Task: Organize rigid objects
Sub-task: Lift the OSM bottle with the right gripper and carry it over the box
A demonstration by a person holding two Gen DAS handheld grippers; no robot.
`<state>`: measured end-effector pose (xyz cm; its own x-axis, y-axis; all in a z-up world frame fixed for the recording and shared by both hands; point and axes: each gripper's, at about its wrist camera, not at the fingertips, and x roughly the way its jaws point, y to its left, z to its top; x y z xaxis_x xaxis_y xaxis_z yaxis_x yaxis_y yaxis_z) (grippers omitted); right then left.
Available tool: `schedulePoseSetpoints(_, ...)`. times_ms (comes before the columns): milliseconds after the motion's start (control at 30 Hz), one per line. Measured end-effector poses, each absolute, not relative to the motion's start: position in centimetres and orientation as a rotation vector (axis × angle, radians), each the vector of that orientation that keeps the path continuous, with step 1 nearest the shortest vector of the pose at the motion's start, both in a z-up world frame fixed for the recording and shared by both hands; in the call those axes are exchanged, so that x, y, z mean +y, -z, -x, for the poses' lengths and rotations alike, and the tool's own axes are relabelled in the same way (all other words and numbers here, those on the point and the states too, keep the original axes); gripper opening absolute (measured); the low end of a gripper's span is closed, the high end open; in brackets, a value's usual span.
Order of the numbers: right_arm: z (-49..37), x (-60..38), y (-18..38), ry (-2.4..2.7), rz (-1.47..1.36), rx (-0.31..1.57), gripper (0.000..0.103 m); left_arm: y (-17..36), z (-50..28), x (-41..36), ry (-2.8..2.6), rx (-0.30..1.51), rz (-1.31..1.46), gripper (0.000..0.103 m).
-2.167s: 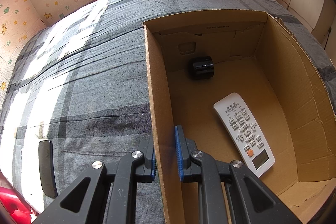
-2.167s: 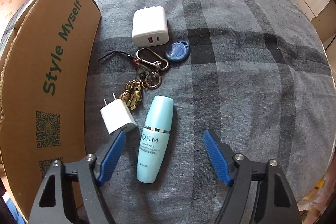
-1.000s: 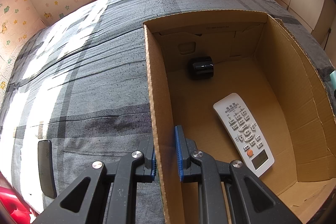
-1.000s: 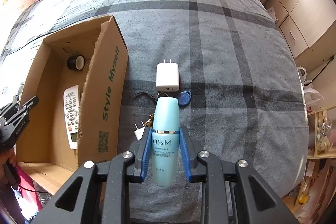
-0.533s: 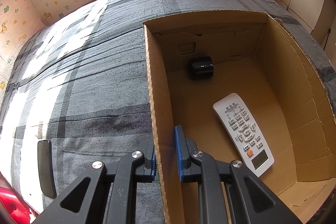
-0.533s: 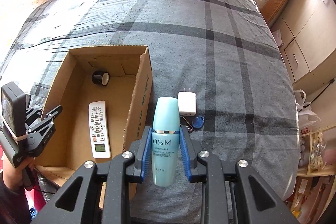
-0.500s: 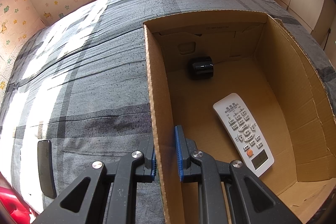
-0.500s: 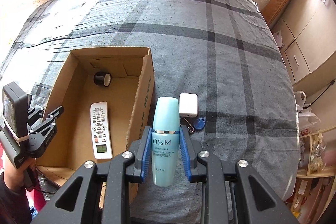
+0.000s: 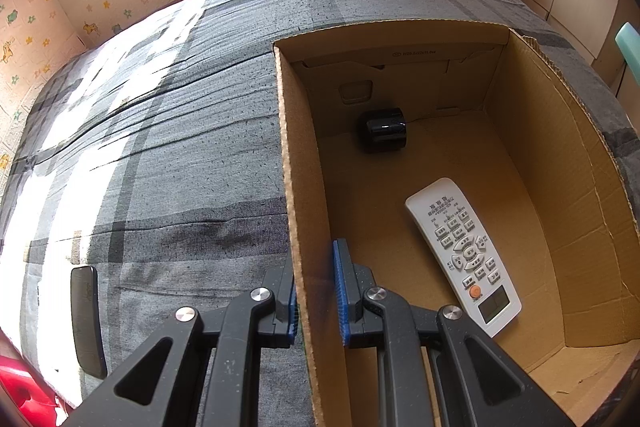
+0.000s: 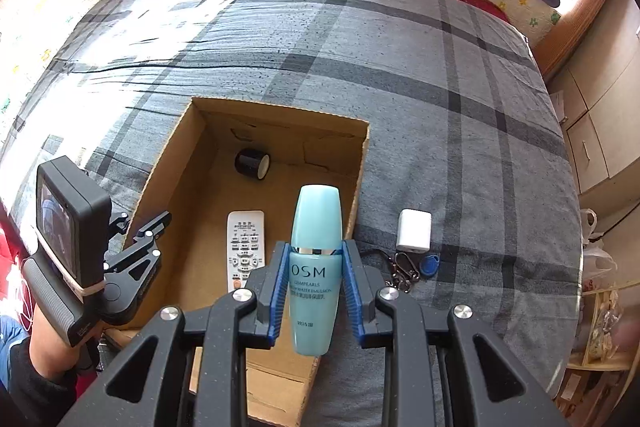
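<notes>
My right gripper (image 10: 316, 287) is shut on a light blue OSM bottle (image 10: 314, 267), held in the air over the right wall of the open cardboard box (image 10: 176, 155). Inside the box lie a white remote (image 10: 245, 243) and a black cylinder (image 10: 253, 163). My left gripper (image 9: 316, 291) is shut on the box's left wall (image 9: 296, 211); it also shows in the right wrist view, left gripper (image 10: 154, 227). From the left wrist the remote (image 9: 464, 247) and black cylinder (image 9: 382, 135) lie on the box floor, and the bottle's tip (image 9: 629, 45) peeks in at the right edge.
On the grey plaid bed (image 10: 440, 99) right of the box lie a white charger (image 10: 414, 229), a blue key fob (image 10: 431, 262) and a key ring (image 10: 402, 269). A black flat object (image 9: 86, 319) lies at the bed's left edge. Cupboards (image 10: 600, 131) stand to the right.
My right gripper has carried the bottle up off the bed and leftward, so the box now lies more directly below. The left gripper has stayed clamped on the box wall.
</notes>
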<state>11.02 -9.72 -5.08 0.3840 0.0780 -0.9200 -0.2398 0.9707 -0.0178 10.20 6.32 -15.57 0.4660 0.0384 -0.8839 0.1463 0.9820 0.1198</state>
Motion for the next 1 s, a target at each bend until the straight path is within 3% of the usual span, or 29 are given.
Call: schedulePoseSetpoints(1000, -13.5, -3.4, 15.6, -0.242, 0.204, 1.333, 0.027, 15.7, -10.2, 6.6, 0.072, 1.088, -0.176, 0.016)
